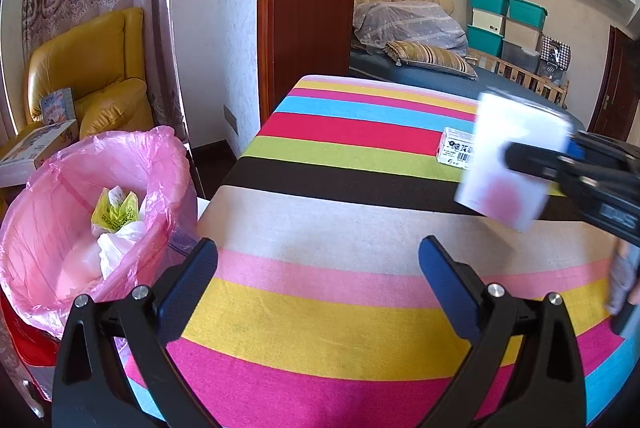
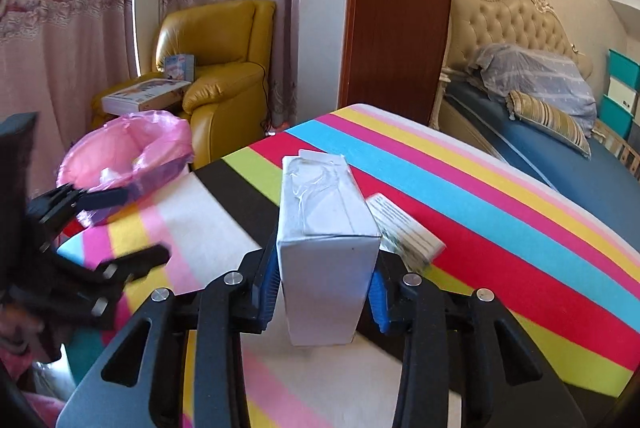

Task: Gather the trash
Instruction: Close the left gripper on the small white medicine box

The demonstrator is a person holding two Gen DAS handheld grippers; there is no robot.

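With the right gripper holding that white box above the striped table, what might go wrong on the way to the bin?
1. The white box is pinched only at its lower end by the right gripper, so it might pivot or slip.
2. The open left gripper sits between the box and the pink-lined bin; the two could collide.
3. The small box on the table might be overlooked.

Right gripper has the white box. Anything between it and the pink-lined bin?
Only the left gripper: open and empty, it sits between the white box and the bin. Otherwise just striped tabletop.
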